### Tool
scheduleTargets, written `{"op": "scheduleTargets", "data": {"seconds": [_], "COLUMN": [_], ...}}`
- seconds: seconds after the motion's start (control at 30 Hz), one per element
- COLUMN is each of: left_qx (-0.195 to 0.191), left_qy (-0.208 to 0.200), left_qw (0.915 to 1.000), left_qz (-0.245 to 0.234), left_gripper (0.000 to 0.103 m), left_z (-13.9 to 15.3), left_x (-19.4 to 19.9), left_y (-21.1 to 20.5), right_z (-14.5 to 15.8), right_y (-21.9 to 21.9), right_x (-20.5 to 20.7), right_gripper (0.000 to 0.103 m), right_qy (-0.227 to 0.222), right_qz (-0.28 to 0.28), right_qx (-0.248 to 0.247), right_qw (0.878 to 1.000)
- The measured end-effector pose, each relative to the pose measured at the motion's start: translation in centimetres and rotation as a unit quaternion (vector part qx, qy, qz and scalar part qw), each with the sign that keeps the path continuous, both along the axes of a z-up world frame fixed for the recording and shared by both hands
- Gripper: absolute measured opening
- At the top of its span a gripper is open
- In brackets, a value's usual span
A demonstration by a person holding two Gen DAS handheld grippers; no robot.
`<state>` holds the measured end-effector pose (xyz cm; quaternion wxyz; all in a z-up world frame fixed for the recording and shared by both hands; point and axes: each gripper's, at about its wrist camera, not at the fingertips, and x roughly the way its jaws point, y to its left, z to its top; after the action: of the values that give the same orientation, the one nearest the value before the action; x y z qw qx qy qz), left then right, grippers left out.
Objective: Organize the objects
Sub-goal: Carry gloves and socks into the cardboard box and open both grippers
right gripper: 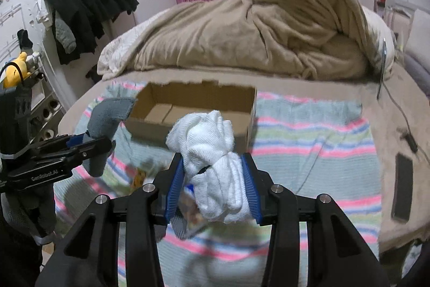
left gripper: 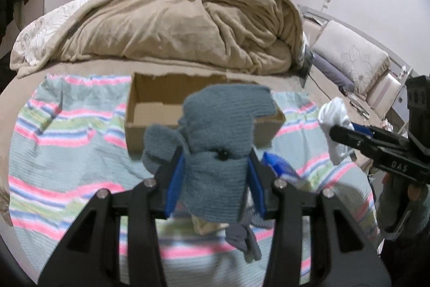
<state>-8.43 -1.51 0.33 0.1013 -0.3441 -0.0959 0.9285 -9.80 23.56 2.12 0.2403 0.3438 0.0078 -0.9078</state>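
Grey sock [left gripper: 217, 152], ribbed knit and soft, is clamped between the blue pads of the left gripper [left gripper: 216, 171], long axis running up away from the fingers with the toe bent over toward the box [left gripper: 139, 112]. White sock bundle [right gripper: 215, 166], knotted waffle knit, is pinched in the right gripper [right gripper: 216, 179], bulging forward. Both are held above the striped towel [right gripper: 309, 139], just short of the open, shallow cardboard box.

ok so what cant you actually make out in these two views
- Left wrist view: the near part of the cardboard box floor, hidden behind the grey sock bundle in the left gripper.
- Right wrist view: the printed item under the right gripper, mostly covered by the white sock bundle and blurred.
- Right wrist view: the dark flat object on the bed's right edge, too blurred to identify.
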Motion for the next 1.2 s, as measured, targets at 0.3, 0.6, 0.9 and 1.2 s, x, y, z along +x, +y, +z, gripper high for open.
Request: {"op": "scheduleTargets", "data": {"seconds": [0.3, 0.6, 0.9, 1.2], "left_qx": [0.002, 0.031, 0.040, 0.048], "left_qy": [0.010, -0.008, -0.039, -0.084], "left_qw": [0.9999, 0.9991, 0.9980, 0.9948], "left_qz": [-0.006, -0.027, -0.031, -0.030], "left_gripper": [0.045, 0.045, 0.045, 0.046], "left_z": [1.3, 0.2, -1.5, -4.1], "left_x": [-3.6, -7.8, -11.7, -15.1], "left_y": [-0.5, 0.4, 1.2, 2.4], "right_z": [2.2, 1.6, -0.7, -3.2], "right_y": [-0.6, -1.1, -2.4, -2.1], "right_x": [-4.3, -9.6, -13.4, -15.5], "right_gripper": [0.045, 0.045, 0.046, 0.049], "right_qy": [-0.010, -0.046, -0.082, -0.116], "right_qz": [0.004, -0.033, -0.044, -0.062], "right_qx": [-0.039, -0.066, -0.074, -0.100], "right_qw": [0.999, 0.996, 0.993, 0.986]}}
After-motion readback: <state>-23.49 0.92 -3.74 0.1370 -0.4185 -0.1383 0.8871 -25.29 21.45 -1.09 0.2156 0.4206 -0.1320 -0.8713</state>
